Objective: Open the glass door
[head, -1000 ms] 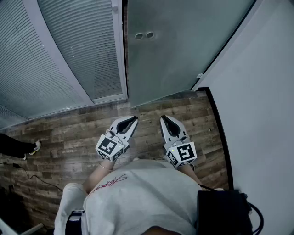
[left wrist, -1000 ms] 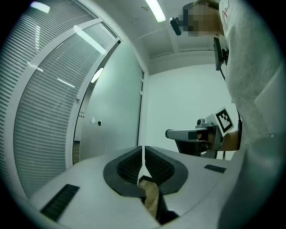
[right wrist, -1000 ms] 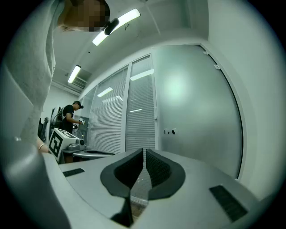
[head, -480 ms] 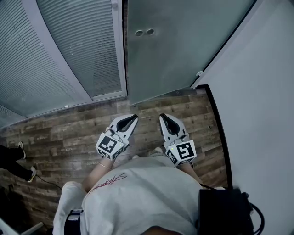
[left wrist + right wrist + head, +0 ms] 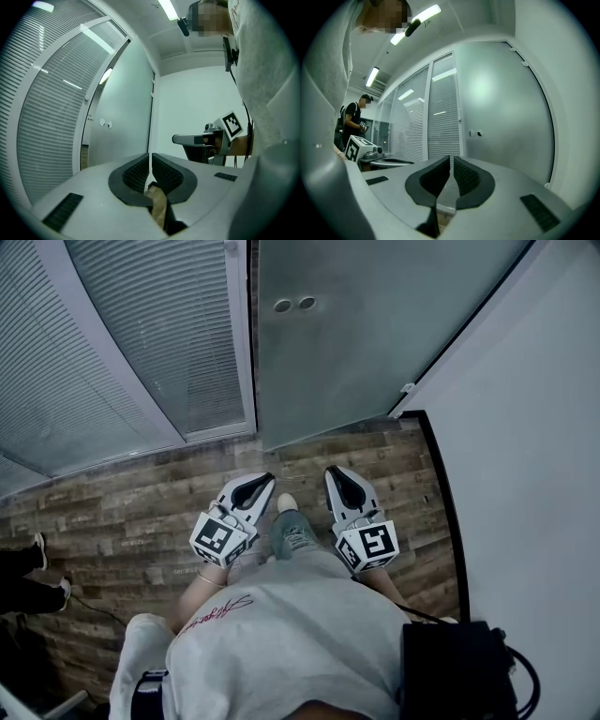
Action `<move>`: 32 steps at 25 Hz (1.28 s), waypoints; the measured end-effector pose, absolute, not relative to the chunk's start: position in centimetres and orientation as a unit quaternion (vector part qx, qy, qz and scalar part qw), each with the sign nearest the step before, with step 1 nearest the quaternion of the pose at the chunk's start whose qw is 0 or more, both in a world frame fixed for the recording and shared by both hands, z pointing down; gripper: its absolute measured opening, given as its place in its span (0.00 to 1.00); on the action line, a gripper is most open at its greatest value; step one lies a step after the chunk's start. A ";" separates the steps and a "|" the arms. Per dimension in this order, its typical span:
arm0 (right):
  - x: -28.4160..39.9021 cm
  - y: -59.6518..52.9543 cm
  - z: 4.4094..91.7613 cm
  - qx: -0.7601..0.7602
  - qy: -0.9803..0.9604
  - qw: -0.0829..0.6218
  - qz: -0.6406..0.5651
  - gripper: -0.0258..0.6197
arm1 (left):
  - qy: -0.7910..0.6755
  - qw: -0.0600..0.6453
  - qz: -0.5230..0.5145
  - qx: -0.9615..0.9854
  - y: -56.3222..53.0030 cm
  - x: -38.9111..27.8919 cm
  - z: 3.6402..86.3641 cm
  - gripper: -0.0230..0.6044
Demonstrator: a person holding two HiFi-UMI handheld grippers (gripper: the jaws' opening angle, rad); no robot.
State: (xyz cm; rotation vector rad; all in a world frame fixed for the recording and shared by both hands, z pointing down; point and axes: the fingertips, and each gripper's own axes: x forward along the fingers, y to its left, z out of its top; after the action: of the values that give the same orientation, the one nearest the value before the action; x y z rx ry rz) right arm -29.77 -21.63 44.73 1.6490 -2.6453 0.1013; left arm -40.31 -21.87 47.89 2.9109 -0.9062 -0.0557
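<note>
Nearest to me, my own grey shirt (image 5: 281, 643) fills the bottom of the head view and covers most of my arms, and a black bag (image 5: 455, 671) at my right hip is cut off by the lower edge. Just past the shirt, my left gripper (image 5: 263, 481) and my right gripper (image 5: 336, 474) point forward side by side. They are apart from one another, with my knee (image 5: 292, 532) and the toe of a shoe (image 5: 286, 503) showing between them. Both pairs of fingers are pressed together. In each gripper view the ribbed black pads (image 5: 136, 173) meet with only a hairline slit, and nothing sits between them. Under them lies the wooden plank floor (image 5: 141, 512). At its left edge another person's legs (image 5: 28, 568) are cropped by the frame. Ahead, well clear of both sets of fingertips, stands the glass door (image 5: 375, 343), a frosted grey pane. Its foot meets the floor and its top runs out of the head view. What lies behind the frosting cannot be made out, and I cannot tell whether the door is fully closed. Two round fittings (image 5: 294, 306) sit near its left edge, too small to identify. Left of the door are panels of slatted blinds (image 5: 159, 324), and right of it a white wall (image 5: 534, 427). Far off in the right gripper view, a person in a dark top (image 5: 354, 119) is partly hidden behind my shirt.
</note>
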 end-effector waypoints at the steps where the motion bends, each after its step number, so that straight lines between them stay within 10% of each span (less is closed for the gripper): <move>1: -29.9 -22.4 44.7 0.529 -0.848 0.013 0.030 0.09 | -0.300 0.048 -0.017 0.953 -22.4 -40.5 48.0 0.09; 32: -31.6 -59.7 39.8 0.515 -0.857 -0.012 0.018 0.28 | -0.454 0.048 -0.020 0.890 -43.7 -44.7 46.9 0.09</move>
State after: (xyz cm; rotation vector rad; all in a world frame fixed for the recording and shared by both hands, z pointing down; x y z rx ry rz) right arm -31.60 -59.73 39.76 1.6298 -2.7132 0.0571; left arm -44.73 -43.67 46.91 2.7129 -1.3834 -0.0597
